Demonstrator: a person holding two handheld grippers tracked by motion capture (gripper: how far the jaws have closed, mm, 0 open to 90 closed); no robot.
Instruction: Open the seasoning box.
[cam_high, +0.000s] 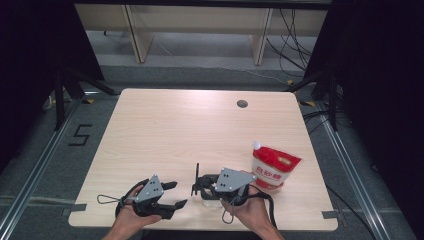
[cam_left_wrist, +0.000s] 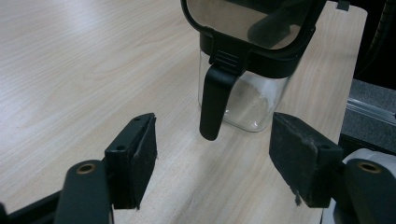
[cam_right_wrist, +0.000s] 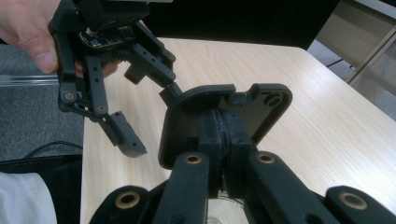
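- Near the front edge of the table (cam_high: 150, 125), in the high view, the right claw (cam_high: 201, 186) sits just beside the left claw (cam_high: 172, 195), to its right. The right claw is clamped on the raised black lid (cam_high: 196, 179) of a small clear glass jar (cam_high: 210, 201), which stands directly under that claw. A red and white pouch (cam_high: 272, 167) stands on the far side of the right hand, apart from both claws.
- Straight ahead of the left claw (cam_left_wrist: 212, 161), in the left gripper view, the jar (cam_left_wrist: 245, 100) stands upright and close, its long axis vertical. Its black scoop handle (cam_left_wrist: 215, 100) hangs down the near wall, aimed at the gap between the jaws. The jaws stand well apart with nothing between them and touch nothing.
- Just beyond the right claw (cam_right_wrist: 224, 133), in the right gripper view, the lid (cam_right_wrist: 219, 109) stands on edge, pinched at its near face by the closed jaws. The left claw (cam_right_wrist: 144, 116) hovers open at the upper left, near the lid's rim. I judge the left claw the free one, and nearer the scoop handle.
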